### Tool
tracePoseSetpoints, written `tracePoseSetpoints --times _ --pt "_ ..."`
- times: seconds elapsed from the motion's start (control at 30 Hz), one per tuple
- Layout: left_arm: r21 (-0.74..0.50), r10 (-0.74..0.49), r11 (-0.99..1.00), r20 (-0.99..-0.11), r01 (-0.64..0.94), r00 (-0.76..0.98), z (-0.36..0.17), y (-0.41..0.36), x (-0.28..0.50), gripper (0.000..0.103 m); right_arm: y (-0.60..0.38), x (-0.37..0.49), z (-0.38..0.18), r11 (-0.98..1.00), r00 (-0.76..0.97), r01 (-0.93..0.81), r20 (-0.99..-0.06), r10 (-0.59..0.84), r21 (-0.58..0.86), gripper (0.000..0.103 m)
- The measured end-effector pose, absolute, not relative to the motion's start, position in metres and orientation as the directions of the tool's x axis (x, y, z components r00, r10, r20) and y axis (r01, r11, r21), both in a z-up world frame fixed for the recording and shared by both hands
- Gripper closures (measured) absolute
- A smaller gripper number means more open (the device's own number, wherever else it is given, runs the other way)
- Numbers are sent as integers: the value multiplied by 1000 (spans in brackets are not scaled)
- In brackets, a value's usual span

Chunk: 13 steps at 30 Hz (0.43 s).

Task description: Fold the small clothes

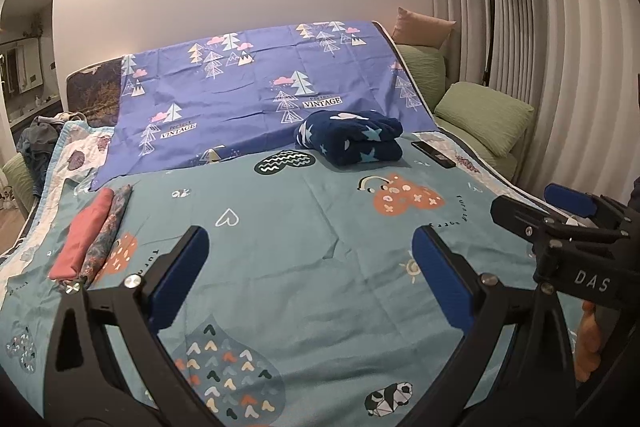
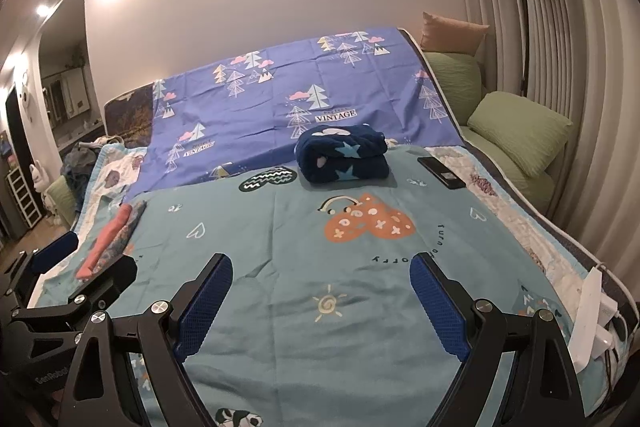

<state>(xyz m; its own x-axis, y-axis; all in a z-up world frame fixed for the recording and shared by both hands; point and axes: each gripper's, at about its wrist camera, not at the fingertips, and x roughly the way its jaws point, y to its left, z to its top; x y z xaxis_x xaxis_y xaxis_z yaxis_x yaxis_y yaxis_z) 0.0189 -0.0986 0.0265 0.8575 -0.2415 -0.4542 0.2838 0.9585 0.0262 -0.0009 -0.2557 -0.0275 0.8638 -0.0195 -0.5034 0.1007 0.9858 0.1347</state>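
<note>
Beyond both spread, empty jaws: folded navy fleece (image 2: 343, 157) (soft, light, bulky); left gripper (image 1: 310, 279), right gripper (image 2: 322, 305) should pinch hems.

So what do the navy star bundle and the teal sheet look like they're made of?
Navy star bundle: probably plush fleece, with a fuzzy matte nap and thick, rounded folds. Teal sheet: likely thin woven cotton or polyester, smooth and matte, with sharp creases and flat printed hearts.

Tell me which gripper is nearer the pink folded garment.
Left. The left gripper, open, hovers just right of the pink folded garment at the bed's left edge; the right gripper, also open, is farther right.
</note>
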Motion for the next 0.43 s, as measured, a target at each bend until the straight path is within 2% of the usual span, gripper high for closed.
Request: tracePoseSetpoints --times 0.43 --pt "31 -228 962 -466 273 855 24 -98 23 2 -252 2 -22 988 866 107 -499 -39 110 11"
